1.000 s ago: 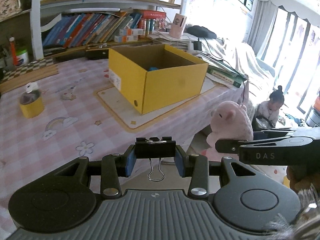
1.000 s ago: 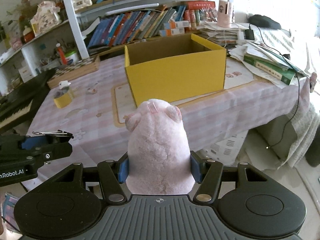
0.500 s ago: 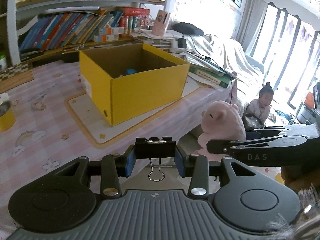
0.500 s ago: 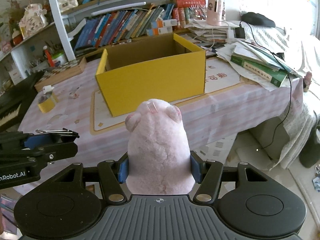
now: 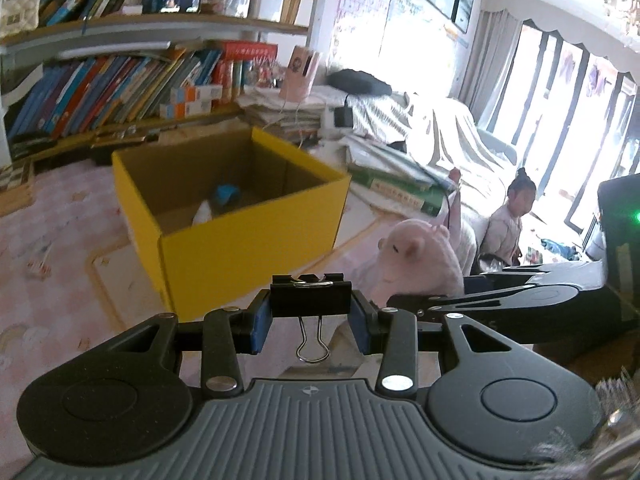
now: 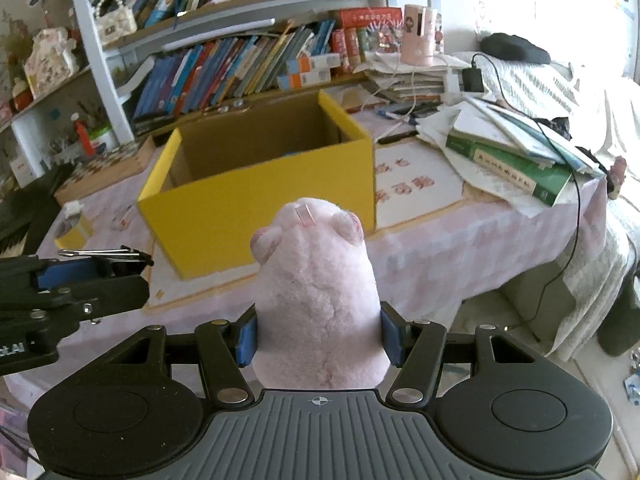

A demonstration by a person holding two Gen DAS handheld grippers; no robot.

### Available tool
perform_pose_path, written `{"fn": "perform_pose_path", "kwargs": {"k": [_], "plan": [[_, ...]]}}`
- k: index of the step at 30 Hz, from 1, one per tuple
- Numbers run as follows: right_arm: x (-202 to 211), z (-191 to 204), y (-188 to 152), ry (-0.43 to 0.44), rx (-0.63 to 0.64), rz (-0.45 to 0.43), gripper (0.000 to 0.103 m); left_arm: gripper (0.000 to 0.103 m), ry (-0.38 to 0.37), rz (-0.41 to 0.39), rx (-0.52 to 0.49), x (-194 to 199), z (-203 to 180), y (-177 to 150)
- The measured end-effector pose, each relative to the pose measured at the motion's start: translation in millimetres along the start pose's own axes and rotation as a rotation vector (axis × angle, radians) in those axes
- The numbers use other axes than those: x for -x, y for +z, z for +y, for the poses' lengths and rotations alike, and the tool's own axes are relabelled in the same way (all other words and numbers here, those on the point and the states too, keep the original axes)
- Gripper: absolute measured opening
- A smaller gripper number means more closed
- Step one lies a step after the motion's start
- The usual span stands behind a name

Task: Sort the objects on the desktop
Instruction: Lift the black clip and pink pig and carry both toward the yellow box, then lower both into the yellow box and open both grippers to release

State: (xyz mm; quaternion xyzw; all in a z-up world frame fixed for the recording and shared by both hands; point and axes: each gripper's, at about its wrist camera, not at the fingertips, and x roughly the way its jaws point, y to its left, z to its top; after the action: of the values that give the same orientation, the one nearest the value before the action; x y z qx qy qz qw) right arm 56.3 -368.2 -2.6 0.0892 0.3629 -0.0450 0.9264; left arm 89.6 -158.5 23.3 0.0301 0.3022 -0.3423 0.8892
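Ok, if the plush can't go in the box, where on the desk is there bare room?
Bare tablecloth lies right of the yellow box, before the green book and paper pile. More lies left of the box toward the tape roll. The far right corner is crowded with books and cables.

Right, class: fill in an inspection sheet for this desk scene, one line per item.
Surface: pink checked tablecloth on the desk.
Job's things: open yellow box holding small blue and white items; black binder clip; pink plush toy.
Clutter: tape roll, green book atop papers.
Grippers: left tool shut on the binder clip; right tool shut on the plush toy.
Cables: black cable hanging over the desk edge.
Surroundings: bookshelf, child by windows.
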Motion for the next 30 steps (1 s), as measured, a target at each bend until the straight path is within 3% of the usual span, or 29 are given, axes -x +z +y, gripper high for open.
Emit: {"fn": "perform_pose_path", "kwargs": {"k": [7, 16, 23, 30], "plan": [[-3, -18, 37, 0.042, 0.014, -0.074, 0.060, 0.038, 0.033, -0.098, -0.023, -5, -5, 39], [-13, -16, 92, 0.145, 0.103, -0.179, 0.060, 0.038, 0.134, -0.185, -0.067, -19, 1, 89], [-25, -11, 126, 0.215, 0.154, -0.241, 0.060, 0.038, 0.228, -0.172, -0.075, -39, 16, 107], [-49, -1, 154, 0.270, 0.203, -0.267, 0.060, 0.038, 0.313, -0.109, -0.068, -69, 39, 110]]}}
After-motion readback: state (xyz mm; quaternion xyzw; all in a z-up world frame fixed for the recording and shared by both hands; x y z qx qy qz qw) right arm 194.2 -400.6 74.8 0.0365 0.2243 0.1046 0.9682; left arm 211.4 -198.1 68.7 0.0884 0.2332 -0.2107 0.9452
